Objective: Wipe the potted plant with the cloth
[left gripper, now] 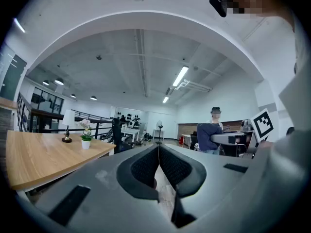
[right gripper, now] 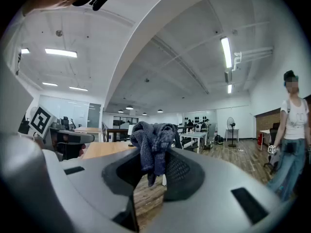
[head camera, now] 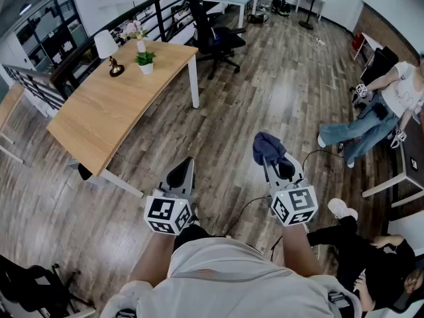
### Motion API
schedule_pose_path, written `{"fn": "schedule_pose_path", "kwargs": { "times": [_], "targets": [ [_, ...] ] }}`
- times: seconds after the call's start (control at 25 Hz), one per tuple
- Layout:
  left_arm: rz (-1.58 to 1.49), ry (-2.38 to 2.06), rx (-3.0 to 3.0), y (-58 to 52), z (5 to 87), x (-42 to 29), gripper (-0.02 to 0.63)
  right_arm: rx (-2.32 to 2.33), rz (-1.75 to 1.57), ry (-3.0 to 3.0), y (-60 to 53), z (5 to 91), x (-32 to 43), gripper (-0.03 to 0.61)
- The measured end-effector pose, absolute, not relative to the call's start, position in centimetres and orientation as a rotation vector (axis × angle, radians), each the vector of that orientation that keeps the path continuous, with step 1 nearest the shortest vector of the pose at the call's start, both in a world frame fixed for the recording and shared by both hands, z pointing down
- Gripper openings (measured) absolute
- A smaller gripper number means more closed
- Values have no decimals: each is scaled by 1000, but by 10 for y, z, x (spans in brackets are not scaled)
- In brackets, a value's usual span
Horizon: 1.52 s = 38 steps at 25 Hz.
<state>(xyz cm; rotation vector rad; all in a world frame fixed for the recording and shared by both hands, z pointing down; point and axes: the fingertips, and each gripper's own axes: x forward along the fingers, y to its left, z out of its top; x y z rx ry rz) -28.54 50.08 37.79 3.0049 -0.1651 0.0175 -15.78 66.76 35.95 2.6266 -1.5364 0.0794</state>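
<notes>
A small green plant in a white pot point(head camera: 146, 62) stands on the far end of a long wooden table point(head camera: 112, 111), beside a pink orchid in a white pot point(head camera: 138, 37). The green plant point(left gripper: 86, 141) shows far off in the left gripper view. My right gripper point(head camera: 270, 156) is shut on a bunched dark blue cloth point(head camera: 267, 147), which sticks up from its tips point(right gripper: 153, 152). My left gripper point(head camera: 183, 171) is shut with nothing in it point(left gripper: 158, 161). Both are held level over the floor, well short of the table.
A small lamp point(head camera: 106, 49) stands on the table near the plants. A black office chair point(head camera: 215, 35) is beyond the table's far end. A seated person point(head camera: 387, 108) and another person point(head camera: 371, 260) are at the right. A railing point(head camera: 79, 48) runs behind the table.
</notes>
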Motion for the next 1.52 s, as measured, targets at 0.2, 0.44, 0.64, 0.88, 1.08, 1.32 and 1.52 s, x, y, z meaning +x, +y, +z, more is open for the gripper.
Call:
{"fn": "schedule_pose_path", "kwargs": {
  "times": [0.2,0.44,0.64,0.88,1.08,1.32,1.52],
  "targets": [
    [11,-160,2997,508,376,-280,16,2623,78,-1528,676,358,-153,143],
    [6,-143,2995,509,375,-278,17,2623,83,-1518,676,358,-154,143],
    [8,-142,2992,503,375,-282,17,2620,84,-1520,670,358,-157,143],
    [22,-151,2979,488,382,-284,16,2637,39,-1601,654,354,-160,144],
    [22,-150,2964,455,387,-278,17,2632,36,-1606,622,356,-154,144],
    [-1,-121,2961,396,382,-245,17,2630,49,-1579,562,351,-124,144],
    [-33,-125,2977,340,376,-223,17,2620,15,-1576,505,339,-100,144]
  ]
}}
